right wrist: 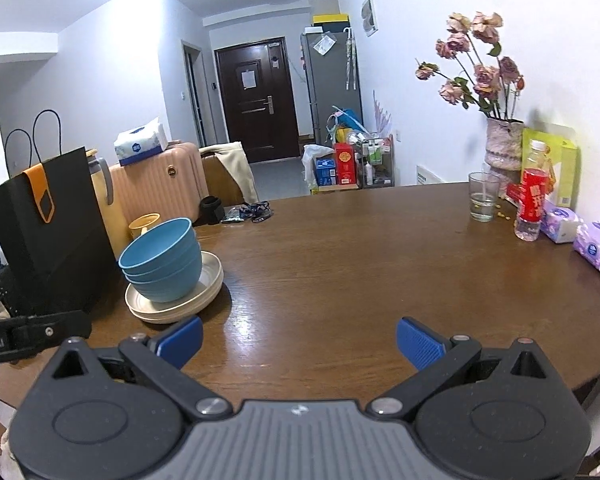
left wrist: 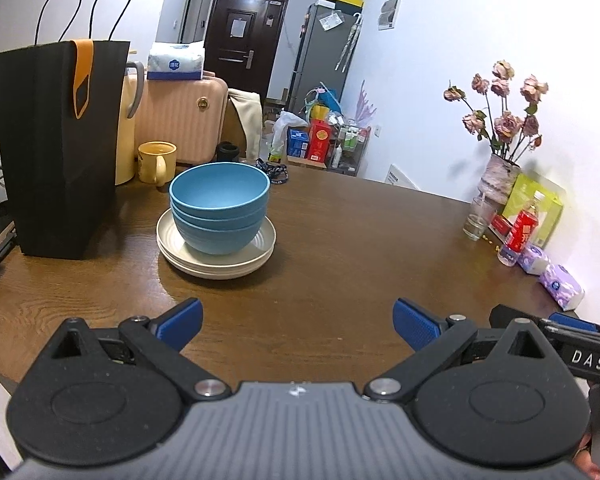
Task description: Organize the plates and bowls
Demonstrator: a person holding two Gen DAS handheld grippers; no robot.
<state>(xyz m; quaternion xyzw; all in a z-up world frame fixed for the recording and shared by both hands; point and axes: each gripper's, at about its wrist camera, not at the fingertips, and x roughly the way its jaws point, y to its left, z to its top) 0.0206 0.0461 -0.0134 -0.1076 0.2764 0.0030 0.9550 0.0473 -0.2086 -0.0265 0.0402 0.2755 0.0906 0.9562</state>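
1. Nearest the cameras, the left gripper [left wrist: 298,322] hangs above the front of the wooden table [left wrist: 360,240] with its blue fingers spread wide and nothing between them. The right gripper [right wrist: 299,340] is the same: fingers wide apart, empty, over bare tabletop. Each gripper shows at the edge of the other's view, so the two sit side by side at the near edge.

2. A little farther, on the left part of the table, stands the task's stack. Three blue bowls [left wrist: 220,208] are nested one inside another, and they rest on a pile of cream plates [left wrist: 216,258], which looks like two or three plates lying flat and aligned. The stack is well apart from both grippers and neither touches it.

3. Judged from this layout, the sorting looks finished or nearly so: bowls are grouped with bowls, plates with plates, all in one tidy tower. No loose plate or bowl shows elsewhere on the table in either view. What may remain, if anything, is moving the tower to a final spot; the pictures do not say.

4. Just beside the stack on its left stands a black paper bag [left wrist: 60,148], and behind it a yellow mug [left wrist: 156,162].

5. Farther right, near the wall, are a drinking glass [right wrist: 482,202], a red-labelled bottle [right wrist: 534,204] and a vase of dried roses [right wrist: 502,144], all clear of the stack.
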